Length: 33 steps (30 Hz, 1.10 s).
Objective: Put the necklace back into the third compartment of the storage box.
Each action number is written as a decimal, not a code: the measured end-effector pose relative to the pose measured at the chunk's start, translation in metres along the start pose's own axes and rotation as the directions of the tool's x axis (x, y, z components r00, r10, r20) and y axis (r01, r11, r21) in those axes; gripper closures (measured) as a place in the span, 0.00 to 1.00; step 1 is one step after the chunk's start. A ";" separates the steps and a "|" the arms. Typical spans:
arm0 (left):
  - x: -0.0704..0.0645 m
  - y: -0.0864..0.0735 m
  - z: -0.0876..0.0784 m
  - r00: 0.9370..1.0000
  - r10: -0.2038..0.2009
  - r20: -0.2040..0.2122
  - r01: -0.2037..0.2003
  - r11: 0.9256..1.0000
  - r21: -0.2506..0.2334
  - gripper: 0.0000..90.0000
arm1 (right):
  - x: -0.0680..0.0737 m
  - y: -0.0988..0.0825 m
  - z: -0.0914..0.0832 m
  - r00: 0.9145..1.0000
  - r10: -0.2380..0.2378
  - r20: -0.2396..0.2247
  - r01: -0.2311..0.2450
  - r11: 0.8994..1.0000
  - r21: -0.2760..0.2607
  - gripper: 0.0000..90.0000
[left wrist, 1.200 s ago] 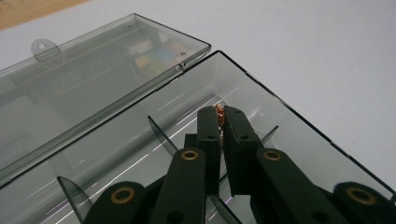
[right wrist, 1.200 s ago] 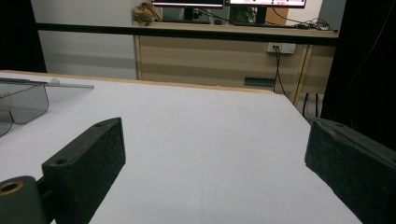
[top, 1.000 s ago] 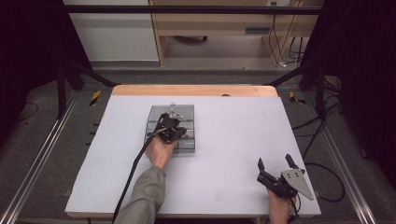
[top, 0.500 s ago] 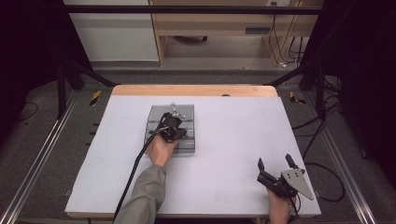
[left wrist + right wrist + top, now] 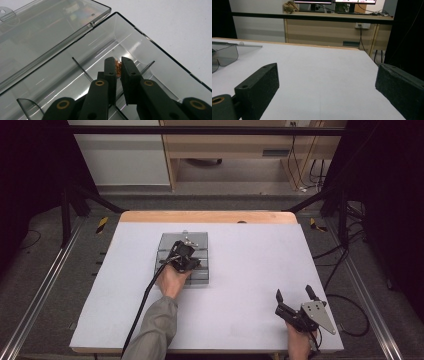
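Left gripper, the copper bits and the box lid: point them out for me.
left gripper [image 5: 118, 65], left gripper view, gap between its fingertips
copper bits [image 5: 118, 65], left gripper view, cluster's middle
box lid [image 5: 50, 30], left gripper view, clear panel

Lab test bay: white-topped wooden table [image 5: 240, 285] inside black metal frame [image 5: 200, 130], bundled cables [image 5: 300, 165], computer monitors [image 5: 334, 1] on wooden bench [image 5: 337, 27].

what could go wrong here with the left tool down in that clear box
The left tool is nearly closed around a small coppery cluster inside the clear box. So small a load might slip out as it lifts. The thin divider sits close beside the jaws and could snag. The right tool rests apart, so nothing steadies the box.
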<state>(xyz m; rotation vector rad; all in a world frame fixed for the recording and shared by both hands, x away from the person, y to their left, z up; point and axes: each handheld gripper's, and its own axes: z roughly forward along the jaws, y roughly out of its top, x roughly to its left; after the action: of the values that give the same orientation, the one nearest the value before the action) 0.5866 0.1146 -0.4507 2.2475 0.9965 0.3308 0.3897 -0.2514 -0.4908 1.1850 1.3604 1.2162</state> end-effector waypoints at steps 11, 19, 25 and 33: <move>0.000 0.000 -0.001 1.000 -0.001 0.002 0.001 1.000 -0.008 0.87 | 0.000 0.000 0.000 1.000 -0.002 -0.001 0.002 1.000 0.000 0.06; 0.000 0.000 -0.002 1.000 -0.009 0.005 0.009 1.000 -0.017 0.84 | 0.000 0.000 0.000 1.000 -0.001 -0.001 0.001 1.000 0.001 0.06; 0.001 0.000 -0.004 1.000 -0.021 0.010 0.021 0.999 -0.029 0.74 | 0.000 0.000 0.000 1.000 -0.001 -0.001 0.001 1.000 0.002 0.06; 0.000 0.002 -0.014 0.999 -0.032 0.018 0.034 0.997 -0.074 0.60 | 0.000 0.000 0.000 1.000 -0.003 -0.001 0.003 1.000 0.002 0.06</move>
<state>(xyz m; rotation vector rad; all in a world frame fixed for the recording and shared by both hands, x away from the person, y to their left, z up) 0.5811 0.1200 -0.4389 2.1613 0.9954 0.3283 0.3899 -0.2512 -0.4907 1.1835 1.3642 1.2143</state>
